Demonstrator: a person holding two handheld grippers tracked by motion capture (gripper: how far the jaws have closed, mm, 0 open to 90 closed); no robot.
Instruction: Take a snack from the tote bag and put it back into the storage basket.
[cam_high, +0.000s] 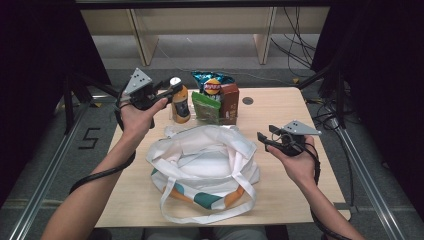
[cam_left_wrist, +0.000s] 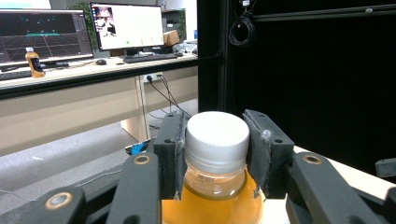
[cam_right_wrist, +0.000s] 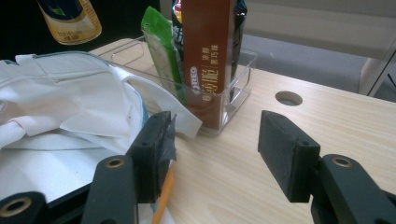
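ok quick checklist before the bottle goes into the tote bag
1. Left gripper shut on the orange bottle at its white cap: ok.
2. Bottle lifted out of the clear bin: ok, it hangs above the table in the right gripper view.
3. Tote bag mouth open: ok, though the rim sags inward.
4. Right gripper open, holding nothing: ok.
5. Right gripper clear of the bag mouth: ok, beside it.
6. Cap screwed tight: cannot tell.

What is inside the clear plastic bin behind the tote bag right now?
The clear bin holds a brown Oreo box, a green packet and a chip bag behind them. The box hides most of the chip bag; the bin's floor cannot be seen.
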